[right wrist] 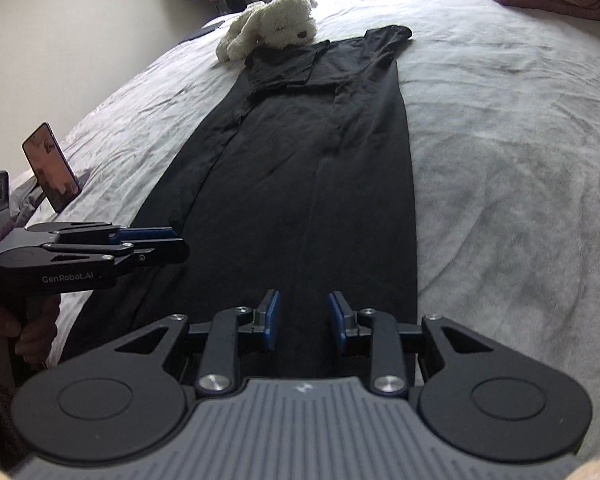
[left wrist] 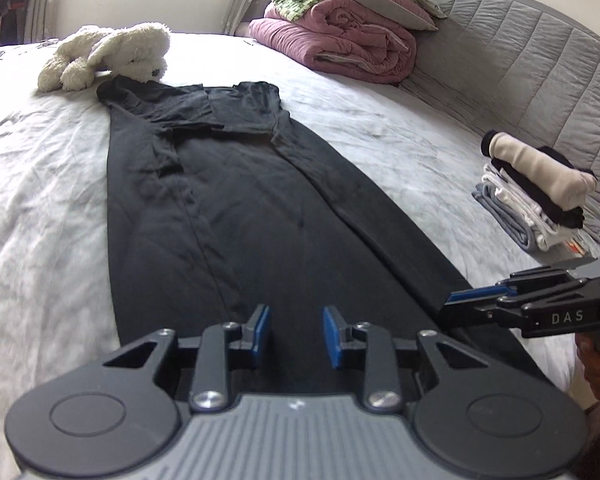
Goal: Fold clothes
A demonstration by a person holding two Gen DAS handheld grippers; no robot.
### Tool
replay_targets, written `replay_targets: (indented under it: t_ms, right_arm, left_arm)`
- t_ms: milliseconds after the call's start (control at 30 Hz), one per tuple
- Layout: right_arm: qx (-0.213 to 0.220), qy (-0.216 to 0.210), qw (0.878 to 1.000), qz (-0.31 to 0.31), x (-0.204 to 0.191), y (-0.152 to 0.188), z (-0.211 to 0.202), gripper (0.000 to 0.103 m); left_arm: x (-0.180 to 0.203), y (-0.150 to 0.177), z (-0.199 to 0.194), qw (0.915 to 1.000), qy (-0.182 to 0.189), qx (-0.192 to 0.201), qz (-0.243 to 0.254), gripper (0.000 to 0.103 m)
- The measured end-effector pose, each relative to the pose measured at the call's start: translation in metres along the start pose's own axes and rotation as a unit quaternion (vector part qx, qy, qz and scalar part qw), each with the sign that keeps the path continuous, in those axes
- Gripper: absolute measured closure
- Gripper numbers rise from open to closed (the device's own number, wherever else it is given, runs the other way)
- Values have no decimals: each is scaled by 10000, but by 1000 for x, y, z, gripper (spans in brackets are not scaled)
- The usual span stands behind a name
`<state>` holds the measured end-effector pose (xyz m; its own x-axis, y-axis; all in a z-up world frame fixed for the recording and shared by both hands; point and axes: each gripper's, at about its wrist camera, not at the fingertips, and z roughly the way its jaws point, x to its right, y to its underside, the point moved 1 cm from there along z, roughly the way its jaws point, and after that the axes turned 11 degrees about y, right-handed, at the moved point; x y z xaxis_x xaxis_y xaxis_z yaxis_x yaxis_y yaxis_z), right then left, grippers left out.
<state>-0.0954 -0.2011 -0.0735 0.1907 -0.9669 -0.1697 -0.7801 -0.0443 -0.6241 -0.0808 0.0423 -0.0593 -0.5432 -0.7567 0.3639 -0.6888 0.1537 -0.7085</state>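
Observation:
A long black garment [left wrist: 240,200] [right wrist: 300,160] lies flat on the white bed sheet [left wrist: 40,168], folded lengthwise into a narrow strip, its sleeves laid inward at the far end. My left gripper [left wrist: 294,312] hovers over the near hem, blue pads apart with nothing between them; in the right wrist view the left gripper [right wrist: 180,244] reaches in from the left, over the garment's left edge. My right gripper [right wrist: 303,298] is open above the near hem too, and in the left wrist view the right gripper [left wrist: 448,308] comes in over the garment's right edge.
A white plush toy [left wrist: 108,56] [right wrist: 272,24] touches the garment's far end. A pink quilt [left wrist: 340,48] with green bedding lies at the back. Folded clothes [left wrist: 540,196] are stacked by the grey headboard [left wrist: 520,60]. A phone [right wrist: 52,168] stands propped at the bed's left edge.

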Motion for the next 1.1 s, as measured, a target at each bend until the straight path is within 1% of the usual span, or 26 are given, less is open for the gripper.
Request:
replay_targets:
  t_ms: [100,200,400,467,567,633,733,767,833,967,1033,1100]
  right_arm:
    - [-108,19,9999,-89,-5,16,-9,72]
    - [-245,-70,9997,-15,-5,27,-19,71]
    - [-560,-174,9983,75,-5,50,-40,71]
    - [-666,-178,9975,124,-4,57,-47,71]
    - [-827,-160,9964,138,-5,66,-58,71]
    - [-915,-142,9956,108,-7,71,-64,71]
    - [-1125,-118,9936,-16,-13,77,-71,71]
    - [-1142,-116,9933,-91,-16,78,-74,71]
    - [-1173,-111,9927,-241,-21,79,-80,70]
    - [-1012,-200,9940,-364,-31,73,-87,70]
    - [-910,-187,9949,-383,-35,65,-83,70]
    - [-823,-131,9958,-387,-38,56,-75,70]
  left_arm:
    - [15,22,-17,9999,-23,-69,73,74]
    - [30,41,-35,9998,8,-163,151,74]
    - [53,75,-63,9987,269,-408,129,74]
    - [58,85,-69,9976,397,-562,109,74]
    - [62,97,-76,9955,502,-769,240,74]
    - [62,104,-78,9923,571,-1079,232,74]
    - [59,111,-82,9880,519,-1446,166,74]
    - [58,111,-87,9884,548,-1405,168,74]
    - [57,107,-99,9905,646,-1197,191,74]
    - [55,97,-119,9937,797,-735,299,74]
    - [52,88,-118,9948,810,-542,287,74]
    - [46,82,-111,9953,810,-505,186,74]
